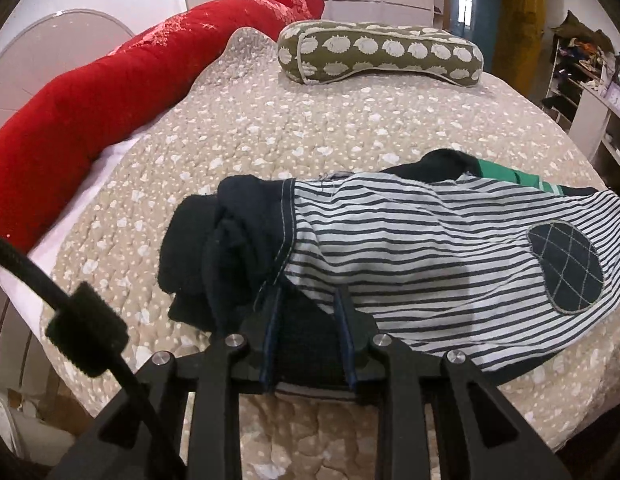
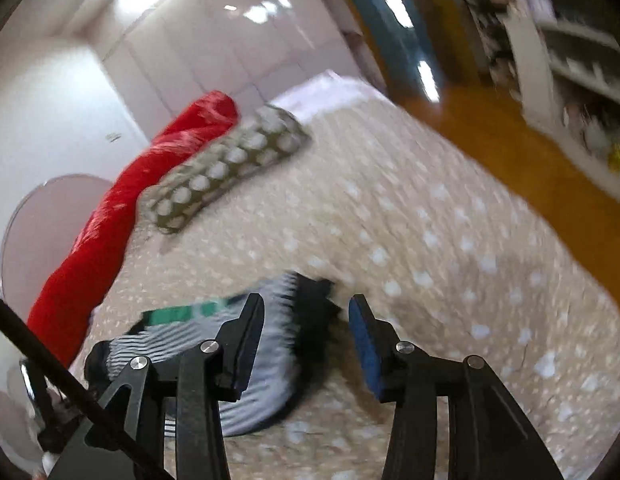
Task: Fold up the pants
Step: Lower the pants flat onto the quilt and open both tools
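Striped black-and-white pants [image 1: 410, 240] with navy cuffs, a navy checked patch and a green band lie bunched on the quilted bed [image 1: 270, 128]. My left gripper [image 1: 308, 296] is shut on the dark fabric at the near edge of the pants, and cloth fills the gap between its fingers. In the blurred right wrist view the same pants [image 2: 278, 360] lie low and left, behind the left finger. My right gripper [image 2: 306, 302] hangs open above the bed [image 2: 430, 240], with nothing between its blue pads.
A long red bolster [image 1: 90, 120] runs along the bed's left side, and an olive pillow [image 1: 374, 54] with white spots lies at the far end. Cluttered shelves [image 1: 582, 80] stand to the right. A black cable [image 1: 86, 316] crosses the lower left of the view.
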`<action>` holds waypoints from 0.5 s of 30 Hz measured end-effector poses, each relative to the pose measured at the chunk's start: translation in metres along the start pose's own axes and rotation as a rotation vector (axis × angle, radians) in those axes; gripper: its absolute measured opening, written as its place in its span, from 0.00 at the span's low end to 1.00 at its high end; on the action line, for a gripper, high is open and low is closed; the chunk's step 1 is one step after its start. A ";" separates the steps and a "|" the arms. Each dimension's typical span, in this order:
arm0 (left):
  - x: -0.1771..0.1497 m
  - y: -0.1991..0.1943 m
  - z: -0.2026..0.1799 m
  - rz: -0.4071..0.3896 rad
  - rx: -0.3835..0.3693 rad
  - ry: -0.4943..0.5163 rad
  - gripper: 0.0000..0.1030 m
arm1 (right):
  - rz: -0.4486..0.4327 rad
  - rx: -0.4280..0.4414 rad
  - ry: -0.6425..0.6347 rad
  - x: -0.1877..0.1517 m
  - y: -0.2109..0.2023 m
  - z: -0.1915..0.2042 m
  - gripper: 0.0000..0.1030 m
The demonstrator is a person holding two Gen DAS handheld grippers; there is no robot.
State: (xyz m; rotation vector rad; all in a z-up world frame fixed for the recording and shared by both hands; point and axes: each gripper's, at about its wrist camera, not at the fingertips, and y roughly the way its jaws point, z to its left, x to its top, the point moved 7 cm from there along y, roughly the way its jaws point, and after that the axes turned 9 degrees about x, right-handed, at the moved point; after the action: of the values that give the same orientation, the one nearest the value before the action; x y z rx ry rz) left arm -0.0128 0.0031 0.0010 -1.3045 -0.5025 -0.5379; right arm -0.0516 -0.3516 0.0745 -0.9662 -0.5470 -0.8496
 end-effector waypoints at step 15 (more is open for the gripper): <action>0.010 -0.048 0.014 -0.088 0.065 0.014 0.34 | 0.292 -0.036 -0.155 -0.083 0.084 0.052 0.47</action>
State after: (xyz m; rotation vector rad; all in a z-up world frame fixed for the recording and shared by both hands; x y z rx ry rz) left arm -0.0364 0.0075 0.0462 -1.2202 -0.5635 -0.5989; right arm -0.0315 -0.2502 -0.0022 -1.1194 -0.5088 -0.5276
